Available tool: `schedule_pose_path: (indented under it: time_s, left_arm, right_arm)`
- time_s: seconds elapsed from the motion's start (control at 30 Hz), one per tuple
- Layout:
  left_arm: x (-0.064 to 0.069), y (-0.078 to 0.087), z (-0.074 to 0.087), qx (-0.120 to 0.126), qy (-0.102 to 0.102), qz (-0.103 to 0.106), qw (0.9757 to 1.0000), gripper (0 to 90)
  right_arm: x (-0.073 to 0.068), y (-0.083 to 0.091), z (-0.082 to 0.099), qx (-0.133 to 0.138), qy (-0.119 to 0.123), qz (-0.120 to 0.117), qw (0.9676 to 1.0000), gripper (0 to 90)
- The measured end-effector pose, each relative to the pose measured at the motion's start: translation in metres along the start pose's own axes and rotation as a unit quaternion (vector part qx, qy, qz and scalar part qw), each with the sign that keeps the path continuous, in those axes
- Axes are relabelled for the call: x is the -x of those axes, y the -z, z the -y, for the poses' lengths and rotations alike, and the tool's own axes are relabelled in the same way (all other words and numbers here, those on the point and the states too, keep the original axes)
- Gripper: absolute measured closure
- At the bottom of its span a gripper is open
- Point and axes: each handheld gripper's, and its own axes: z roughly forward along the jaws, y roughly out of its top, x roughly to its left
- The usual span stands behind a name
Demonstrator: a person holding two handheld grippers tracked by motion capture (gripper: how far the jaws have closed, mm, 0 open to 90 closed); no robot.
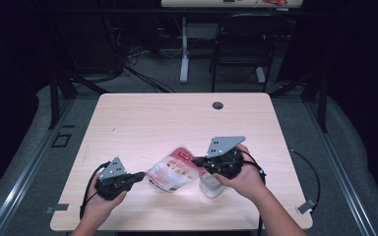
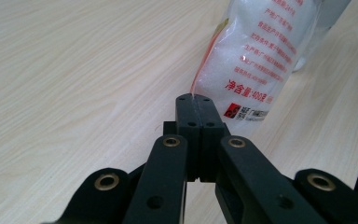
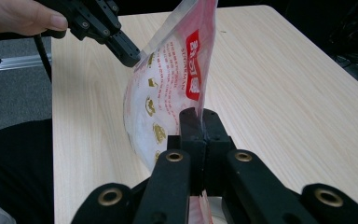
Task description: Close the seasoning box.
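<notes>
Sugar bag (image 1: pixel 171 173) hangs between two hand-held grippers just above the near middle of the pale wooden table (image 1: pixel 177 123), a soft clear plastic pouch printed in red and gold and packed with white crystals. The left gripper (image 1: pixel 140 175) comes in from the left with its jaws closed flat on the thin sealed edge of the bag, and in the left gripper view that red-trimmed seam runs straight into the pinch of the pads (image 2: pixel 193 105). The right gripper (image 1: pixel 198 161) meets the pouch from the right, its jaws likewise clamped narrow on the opposite edge near the red label (image 3: pixel 193 65); in the right gripper view the film stands up out of the closed black fingertips (image 3: pixel 200 122). The contents look loose and fairly heavy for so slight a wrapper, so the belly should sag and shift as the bag is tilted, while the glossy film is likely slippery and could tear at a seam if pulled hard. The flat crimped borders seem the safest places to hold, as both grippers do here. A small clear container (image 1: pixel 209 187) sits on the table just under the right hand (image 1: pixel 246 179).
</notes>
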Motion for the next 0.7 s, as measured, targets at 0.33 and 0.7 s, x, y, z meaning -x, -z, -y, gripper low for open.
schedule_pose_path:
  time_s: [0.33,0.7]
  left_arm:
    - [-0.002,-0.009,0.004,-0.016,-0.001,0.004,0.9999,90.0]
    - [-0.002,-0.020,0.011,-0.030,0.002,0.018,0.9994,90.0]
  right_arm:
    - [-0.005,-0.004,-0.001,0.001,0.015,0.003,0.9999,90.0]
    - [-0.009,-0.008,-0.007,-0.001,0.032,0.003,0.9995,90.0]
